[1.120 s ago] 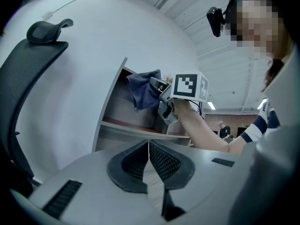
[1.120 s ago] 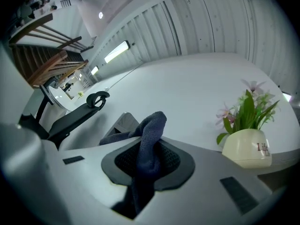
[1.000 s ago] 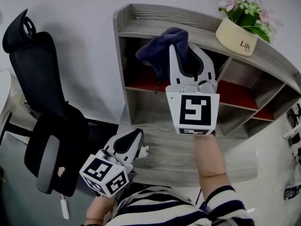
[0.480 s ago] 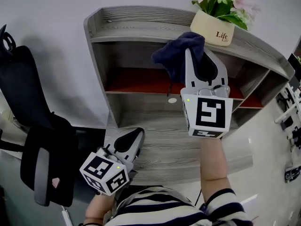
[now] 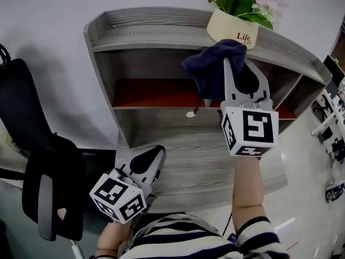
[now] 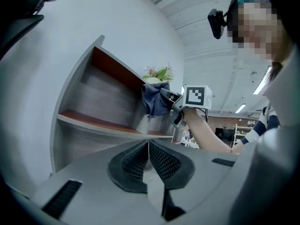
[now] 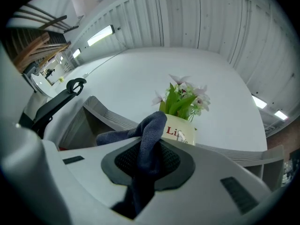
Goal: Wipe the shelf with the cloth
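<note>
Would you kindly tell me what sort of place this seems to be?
Probably an office or lab workspace: a grey wooden desk with a shelf unit, a black office chair beside it, and, in the left gripper view, ceiling strip lights over a large open room.

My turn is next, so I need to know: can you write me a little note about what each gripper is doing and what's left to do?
Right gripper: shut on the cloth, raised by the front edge of the shelf's top board, just left of the flower pot.
Left gripper: shut, empty, low over the desk.
Done: cloth is picked up; I cannot tell if any board is wiped.
Left: wipe the boards, minding the pot.
</note>
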